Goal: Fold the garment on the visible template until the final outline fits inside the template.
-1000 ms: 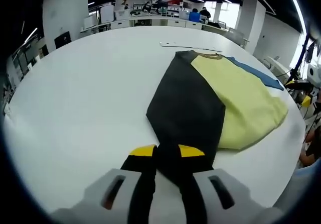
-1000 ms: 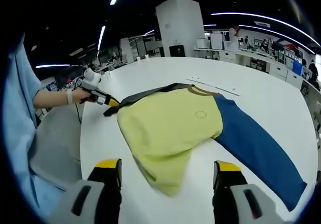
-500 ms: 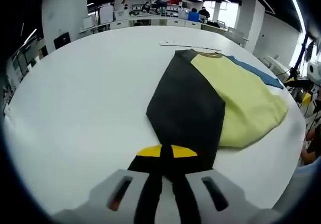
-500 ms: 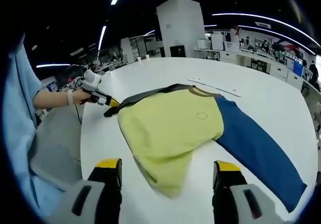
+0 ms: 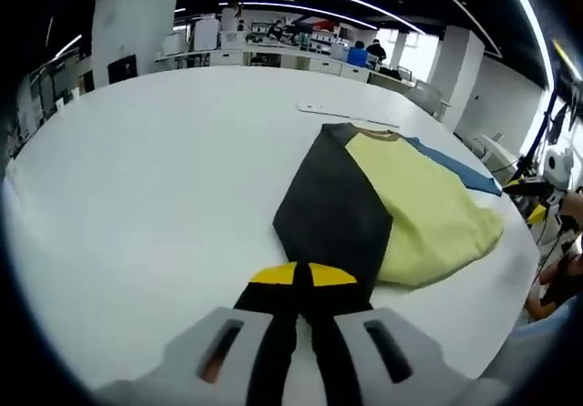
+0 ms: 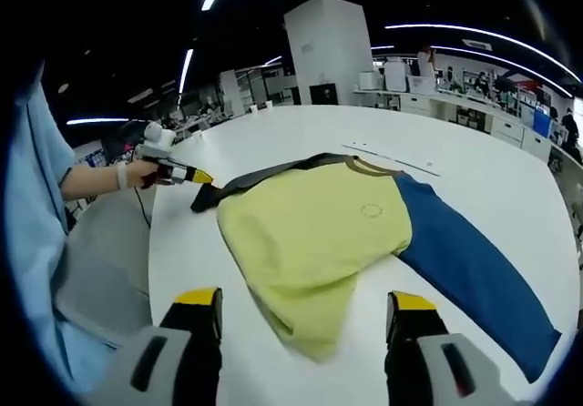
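Note:
A long-sleeved garment lies flat on the white table, with a yellow body, a black sleeve and a blue sleeve. My left gripper is shut on the end of the black sleeve. In the right gripper view that same left gripper, held in a hand, pinches the black sleeve just above the table. My right gripper stands open over the yellow hem, holding nothing. The blue sleeve stretches out to the right. A thin marked line runs beyond the collar.
The table's near edge curves past a person in light blue clothing. Beyond the table stand a white pillar and rows of office desks with people.
My left gripper's jaws closed on the black sleeve's end, then lifted it a little off the table. The right gripper stayed open and still.

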The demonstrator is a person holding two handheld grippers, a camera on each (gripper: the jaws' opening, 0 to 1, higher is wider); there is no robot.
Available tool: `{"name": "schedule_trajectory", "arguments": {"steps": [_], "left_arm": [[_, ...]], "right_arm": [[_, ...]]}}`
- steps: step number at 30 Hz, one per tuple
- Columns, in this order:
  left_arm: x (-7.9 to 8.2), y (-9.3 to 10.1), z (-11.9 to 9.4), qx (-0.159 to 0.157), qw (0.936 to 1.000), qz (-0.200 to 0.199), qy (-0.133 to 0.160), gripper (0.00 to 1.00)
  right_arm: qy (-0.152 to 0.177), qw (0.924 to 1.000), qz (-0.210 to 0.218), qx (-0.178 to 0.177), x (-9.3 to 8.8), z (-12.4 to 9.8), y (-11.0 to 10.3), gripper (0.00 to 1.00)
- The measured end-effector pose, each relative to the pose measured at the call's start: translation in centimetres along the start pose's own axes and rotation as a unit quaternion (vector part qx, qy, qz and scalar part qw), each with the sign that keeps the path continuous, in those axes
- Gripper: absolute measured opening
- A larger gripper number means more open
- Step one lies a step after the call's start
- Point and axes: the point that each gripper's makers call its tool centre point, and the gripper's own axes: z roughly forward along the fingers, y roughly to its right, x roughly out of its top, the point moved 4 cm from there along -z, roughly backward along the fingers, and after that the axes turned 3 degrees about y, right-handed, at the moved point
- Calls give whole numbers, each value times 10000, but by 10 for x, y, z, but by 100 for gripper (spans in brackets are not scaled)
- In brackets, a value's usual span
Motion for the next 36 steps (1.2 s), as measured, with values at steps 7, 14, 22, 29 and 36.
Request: {"name": "schedule_trajectory", "arguments": {"steps": [7, 14, 22, 29, 36], "left_arm": [[25, -10, -28, -161, 9987, -229, 430, 0], [47, -31, -49, -83, 9974, -201, 685, 0], [65, -79, -56, 211, 9964, -311, 755, 0], [77, -127, -54, 523, 9958, -291, 691, 0], [96, -172, -35, 676, 9947, -284, 718, 0]], "right_arm": [[-16, 10000, -54, 29, 3, 2, -3, 73], [-17, 10000, -84, 29, 6, 3, -7, 73], [-24, 9999, -98, -14, 7, 1, -11, 74], [-104, 9999, -59, -116, 5, -1, -8, 73], [-152, 9997, -58, -173, 8, 2, -5, 73]]}}
